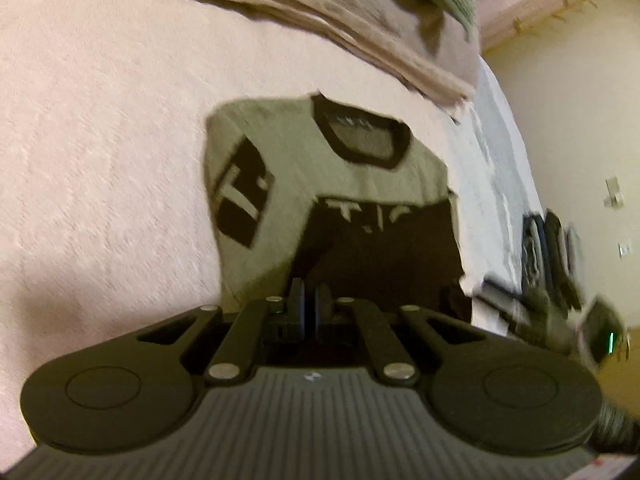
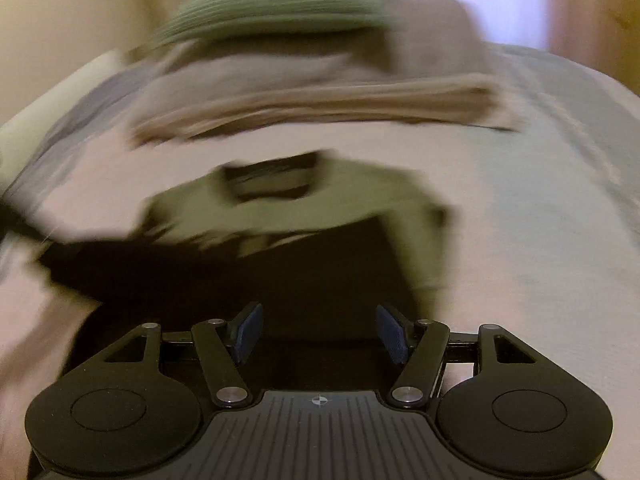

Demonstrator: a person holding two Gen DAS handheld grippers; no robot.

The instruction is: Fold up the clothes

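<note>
1. Grey-and-black printed T-shirt [image 1: 320,184] lies flat on pale pink textured bedspread [image 1: 100,140], collar far.
2. Left gripper [image 1: 308,300]: fingers pressed together, nothing visibly between.
3. Right gripper [image 2: 318,332]: jaws spread, empty, over shirt's near black hem; view blurred.
4. Beige folded cloth pile [image 1: 320,12] beyond.

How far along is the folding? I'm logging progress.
Done: folded clothes are stacked at the far side of the bed. In hand: the shirt lies collar-up with one sleeve folded in; the left gripper is shut, the right gripper open. Left: its final folds and stacking.
</note>
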